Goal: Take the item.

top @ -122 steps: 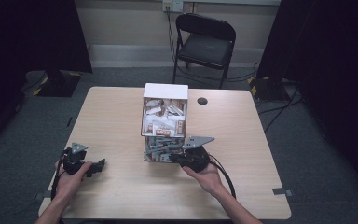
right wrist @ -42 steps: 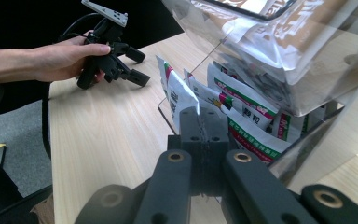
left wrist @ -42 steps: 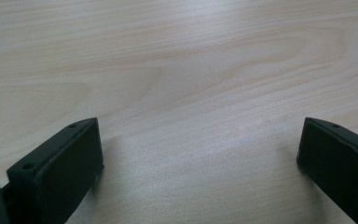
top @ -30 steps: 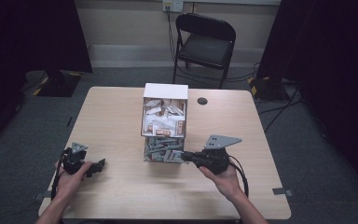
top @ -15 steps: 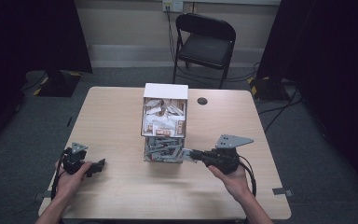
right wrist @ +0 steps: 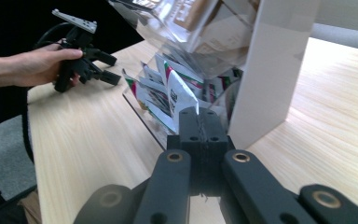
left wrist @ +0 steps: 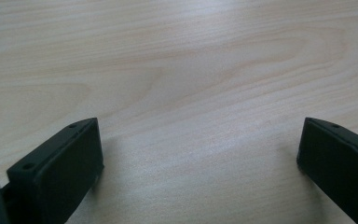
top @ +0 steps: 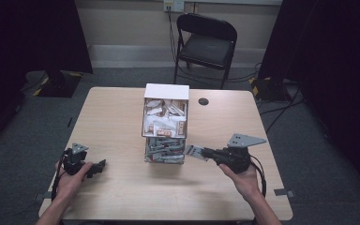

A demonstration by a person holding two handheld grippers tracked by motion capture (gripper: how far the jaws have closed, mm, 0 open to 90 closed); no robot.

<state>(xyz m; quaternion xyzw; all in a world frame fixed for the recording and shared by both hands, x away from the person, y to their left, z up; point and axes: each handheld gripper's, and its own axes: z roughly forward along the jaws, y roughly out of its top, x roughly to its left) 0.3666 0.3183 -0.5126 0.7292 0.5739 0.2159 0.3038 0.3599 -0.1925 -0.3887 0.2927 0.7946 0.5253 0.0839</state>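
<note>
A clear dispenser box (top: pixel 165 124) with a white back stands mid-table, its upper bin and lower tray full of sachets. My right gripper (top: pixel 205 152) is just right of the lower tray, shut on a white sachet (top: pixel 193 151) that hangs clear of the tray mouth. In the right gripper view the jaws (right wrist: pixel 198 123) pinch the sachet (right wrist: pixel 179 93), which has a green and red edge, in front of the dispenser's white wall (right wrist: pixel 270 70). My left gripper (top: pixel 101 166) rests on the table at the near left; its jaws (left wrist: pixel 200 144) stand wide open over bare wood.
The pale wooden table (top: pixel 122 117) has free room on both sides of the dispenser. A small black disc (top: pixel 203 101) lies at the back right of the box. A black folding chair (top: pixel 206 42) stands beyond the far edge.
My right hand has drawn away to the right from the dispenser's lower tray with the sachet in its jaws. The left hand has stayed where it was.
</note>
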